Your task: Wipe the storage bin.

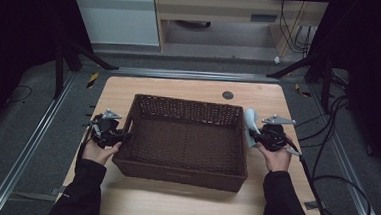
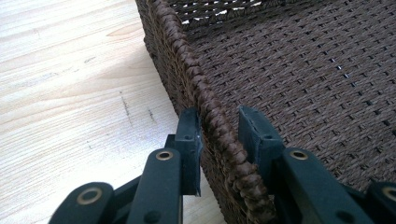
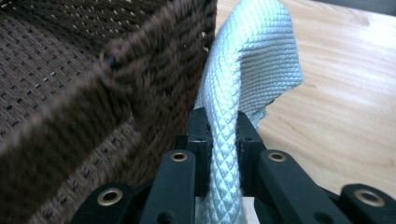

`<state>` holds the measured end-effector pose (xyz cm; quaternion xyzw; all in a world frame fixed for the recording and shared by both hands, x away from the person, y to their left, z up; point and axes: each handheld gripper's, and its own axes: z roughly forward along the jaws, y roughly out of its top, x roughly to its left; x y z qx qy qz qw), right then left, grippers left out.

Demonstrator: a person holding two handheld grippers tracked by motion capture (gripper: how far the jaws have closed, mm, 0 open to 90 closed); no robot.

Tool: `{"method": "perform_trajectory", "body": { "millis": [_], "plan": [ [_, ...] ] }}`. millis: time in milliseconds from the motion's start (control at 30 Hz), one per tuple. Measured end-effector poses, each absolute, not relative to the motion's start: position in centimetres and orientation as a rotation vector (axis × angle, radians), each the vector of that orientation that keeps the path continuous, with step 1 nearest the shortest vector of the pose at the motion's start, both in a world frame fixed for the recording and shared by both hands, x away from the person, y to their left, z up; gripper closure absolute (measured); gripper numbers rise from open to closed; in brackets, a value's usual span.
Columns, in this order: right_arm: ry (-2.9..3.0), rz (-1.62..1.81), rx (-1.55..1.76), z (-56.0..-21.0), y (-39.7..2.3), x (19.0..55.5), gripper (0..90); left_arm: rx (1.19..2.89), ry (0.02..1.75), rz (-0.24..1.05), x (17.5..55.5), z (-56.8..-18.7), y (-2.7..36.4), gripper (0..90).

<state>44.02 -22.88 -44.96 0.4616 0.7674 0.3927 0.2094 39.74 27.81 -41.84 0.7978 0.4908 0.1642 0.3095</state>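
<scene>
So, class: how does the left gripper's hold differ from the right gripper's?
The left gripper straddles the wicker basket's braided rim, one jaw outside and one inside; the right gripper pinches a pale woven cloth outside the basket. The left's jaws stand wider than the right's. Both grip beside a basket wall.

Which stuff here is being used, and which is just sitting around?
In use:
- wicker basket, rim between the left gripper jaws
- pale cloth, pinched by the right gripper

Just around:
- table
- cables
- cabinet

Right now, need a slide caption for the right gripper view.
Right gripper shut on a pale blue cloth beside the brown wicker basket on the wooden table.
</scene>
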Motion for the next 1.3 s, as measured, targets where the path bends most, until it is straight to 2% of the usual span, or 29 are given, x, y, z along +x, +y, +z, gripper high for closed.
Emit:
{"method": "perform_trajectory", "body": {
  "millis": [267,933,1300],
  "plan": [
    [2.114,1.177,1.184,-42.9,-22.5,44.2,82.1,2.114,1.295,0.44,39.7,-41.8,27.7,69.4],
    [2.376,0.973,1.263,-48.5,-21.6,44.9,82.2,2.108,1.305,0.45,39.9,-41.8,27.7,70.0],
    [2.175,1.164,1.127,-43.2,-22.5,43.8,82.3,2.108,1.309,0.458,39.9,-41.8,27.7,70.3]
  ]
}}
